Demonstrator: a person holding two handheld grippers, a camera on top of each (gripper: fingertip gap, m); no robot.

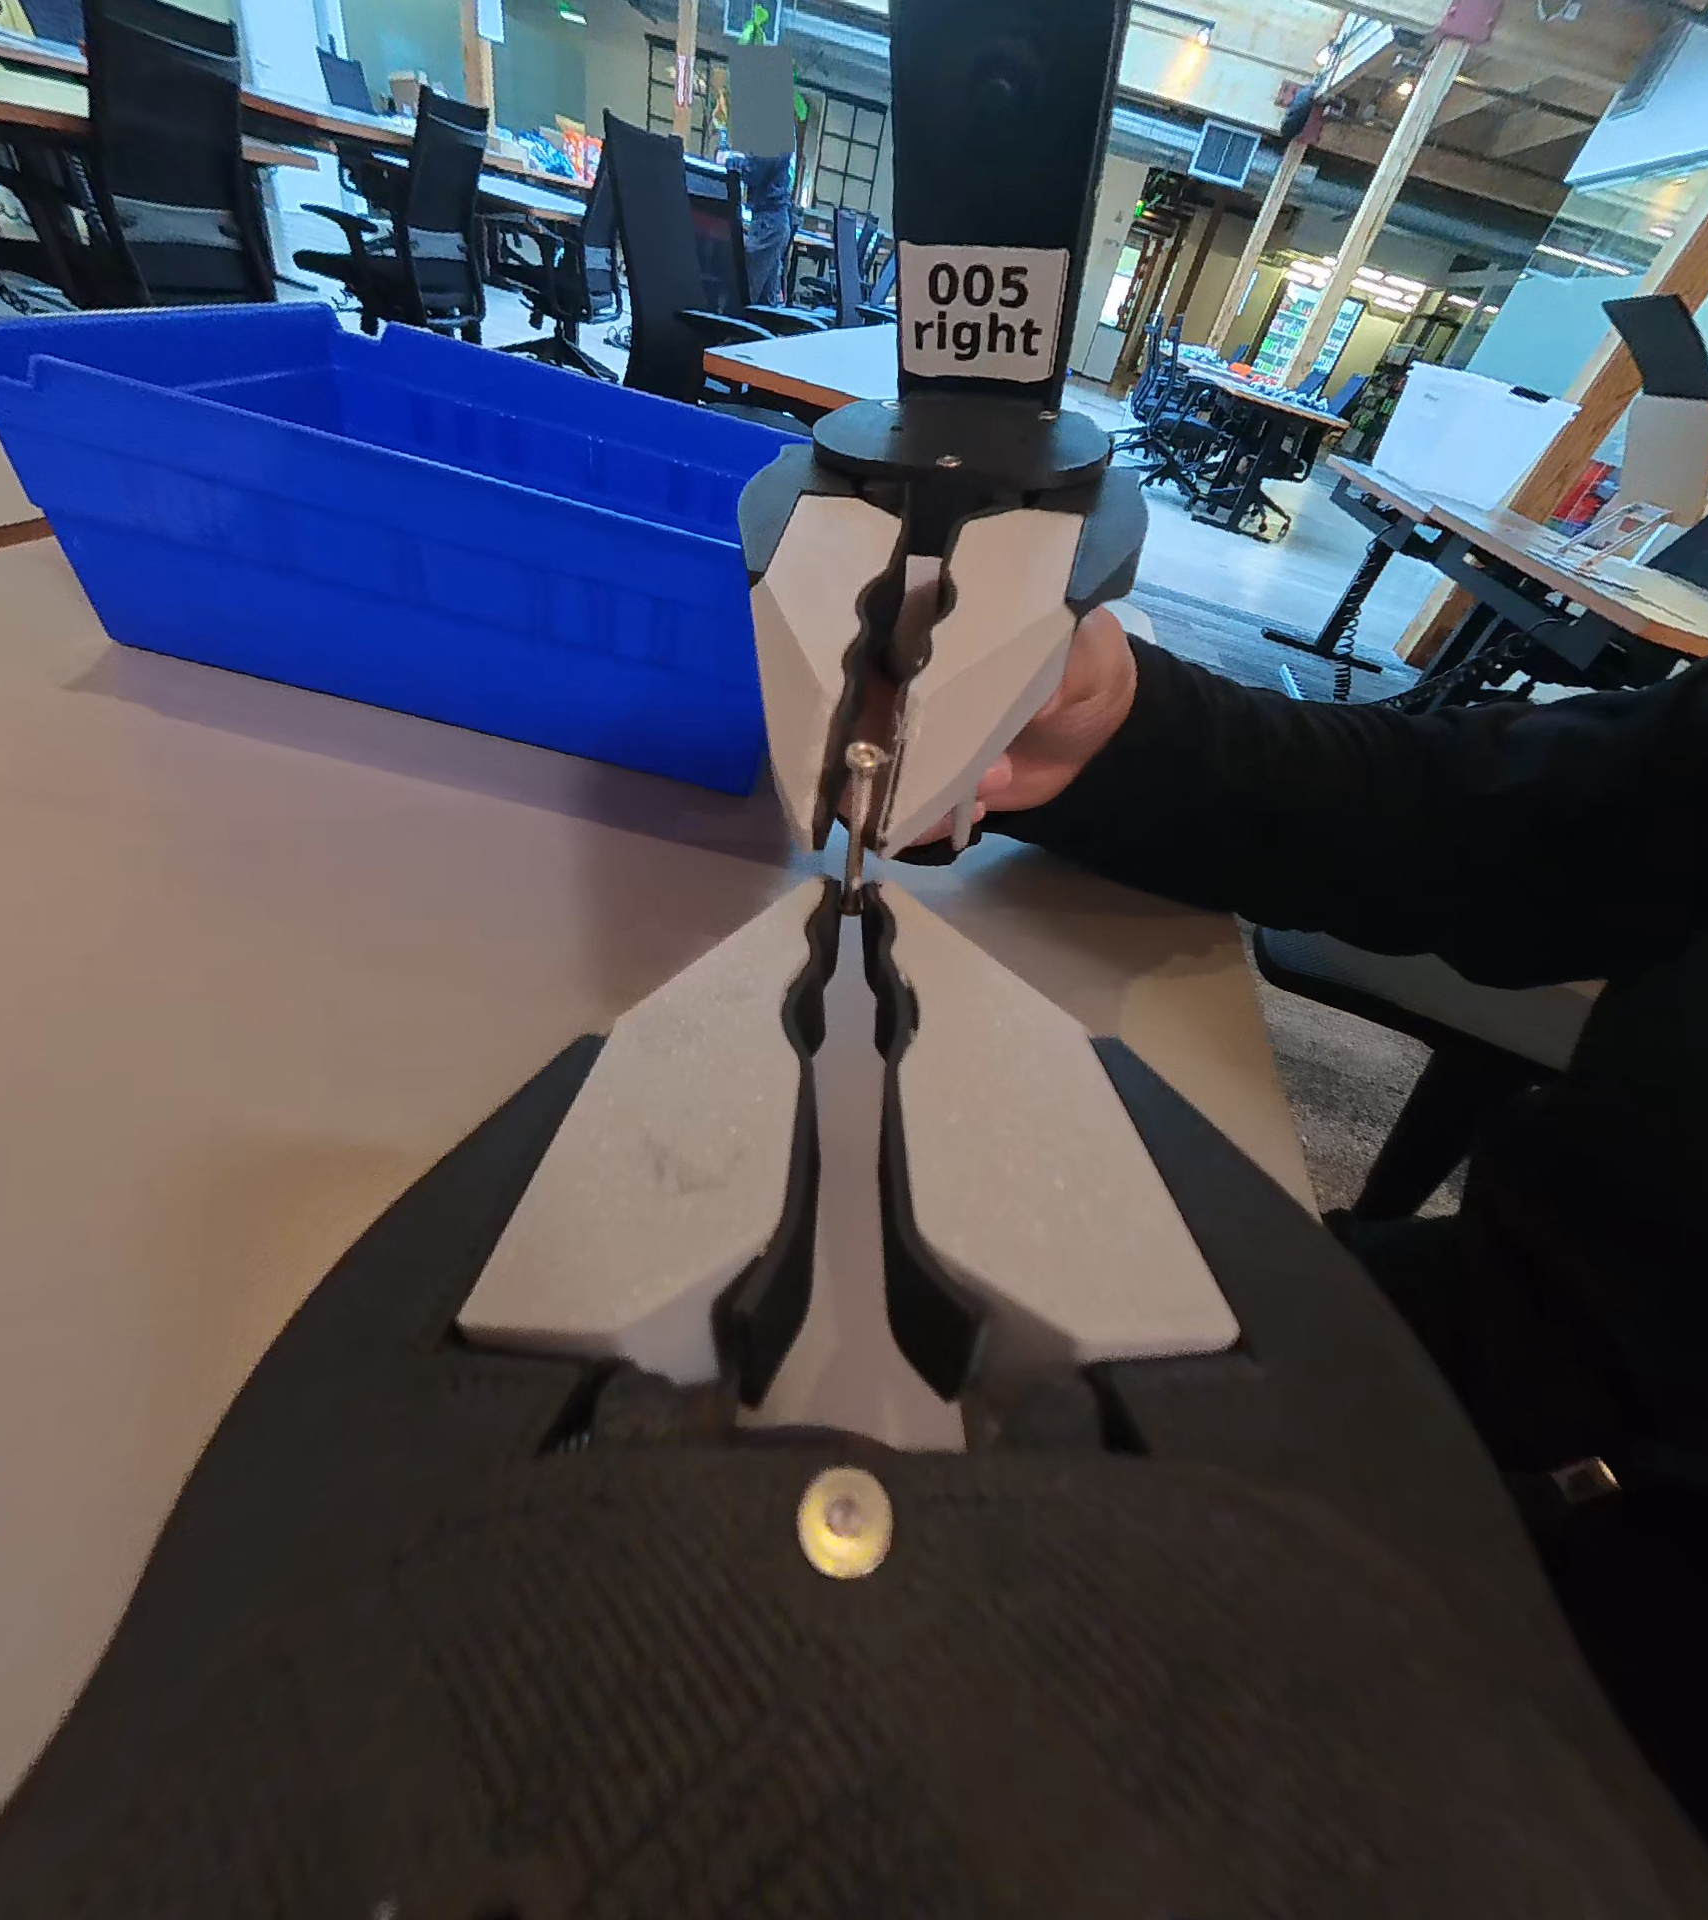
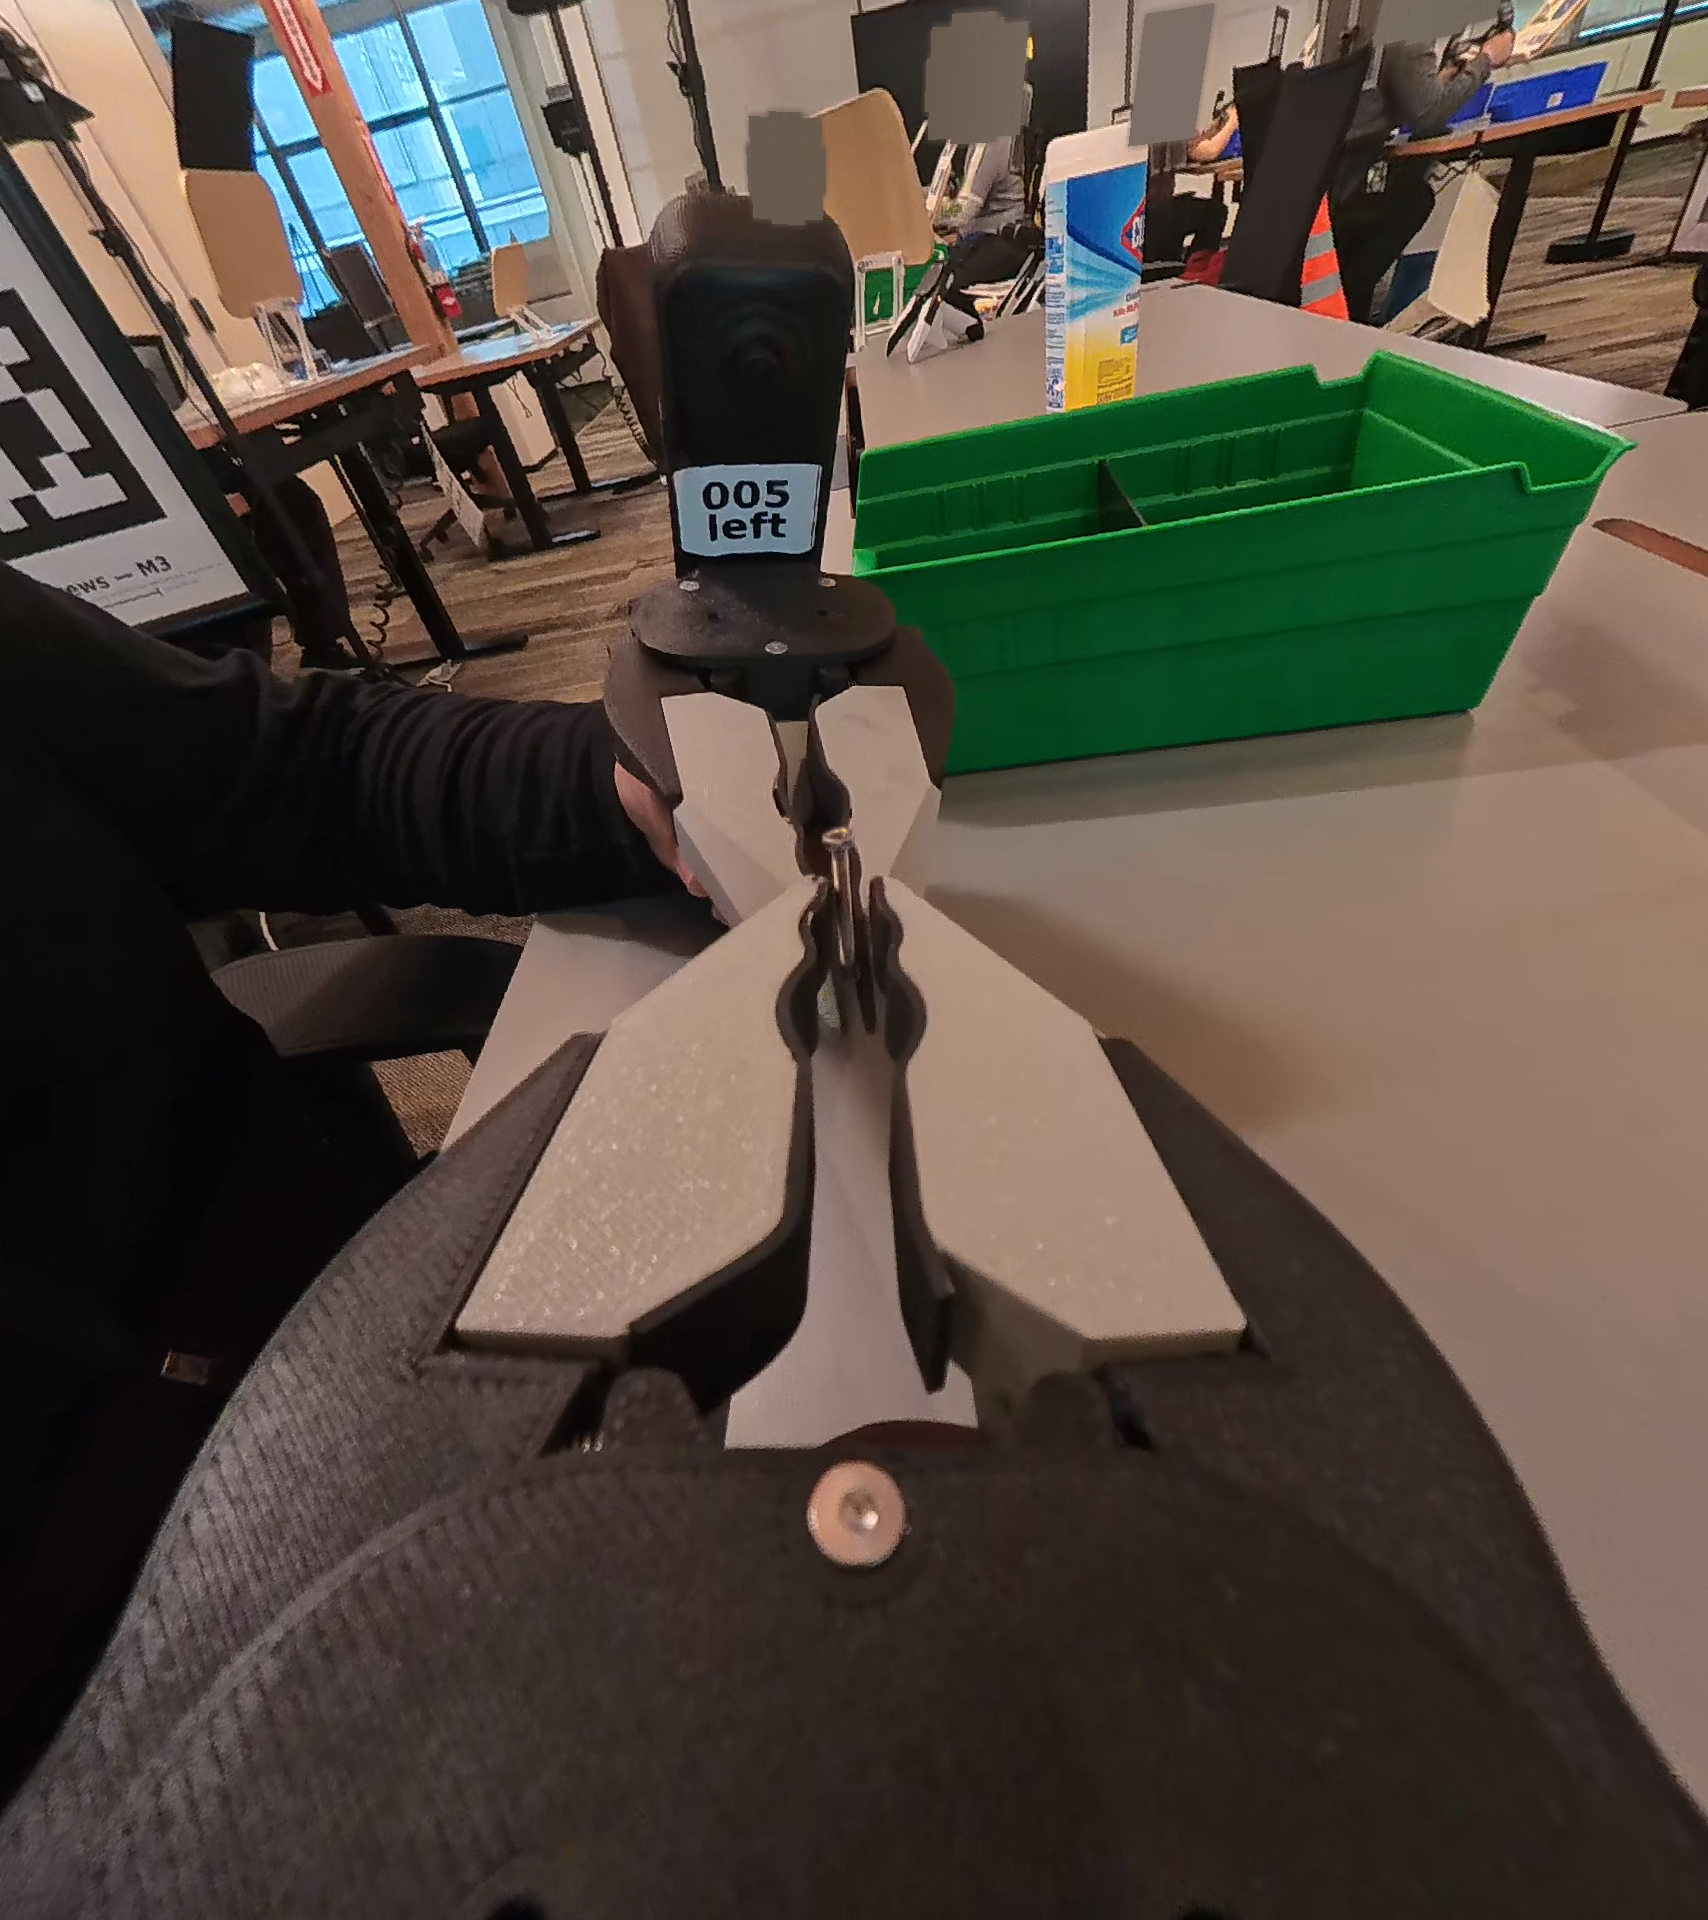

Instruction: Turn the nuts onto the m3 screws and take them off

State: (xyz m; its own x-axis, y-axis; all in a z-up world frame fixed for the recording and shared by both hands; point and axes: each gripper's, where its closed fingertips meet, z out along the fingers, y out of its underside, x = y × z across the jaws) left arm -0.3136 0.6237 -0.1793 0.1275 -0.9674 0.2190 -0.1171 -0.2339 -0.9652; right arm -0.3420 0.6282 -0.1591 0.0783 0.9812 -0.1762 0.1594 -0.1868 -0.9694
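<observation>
A small silver screw (image 1: 860, 800) stands upright, head up, between the two grippers, which meet tip to tip above the grey table (image 1: 258, 935). My right gripper (image 2: 845, 891) is shut on the screw (image 2: 837, 844), whose shaft runs down between its fingers. It also shows in the left wrist view (image 1: 852, 844). My left gripper (image 1: 850, 902) is shut at the screw's lower end on a small dark nut that is mostly hidden between its tips. It shows opposite in the right wrist view (image 2: 822, 873).
A blue bin (image 1: 393, 582) stands on the table behind the right gripper. A green divided bin (image 2: 1224, 644) stands behind the left gripper, with a wipes canister (image 2: 1089, 281) beyond it. Black sleeves (image 1: 1401, 810) reach in over the table's near edge. A patterned sign (image 2: 29, 416) stands off the table. Left and right tips are no more than a few centimetres apart.
</observation>
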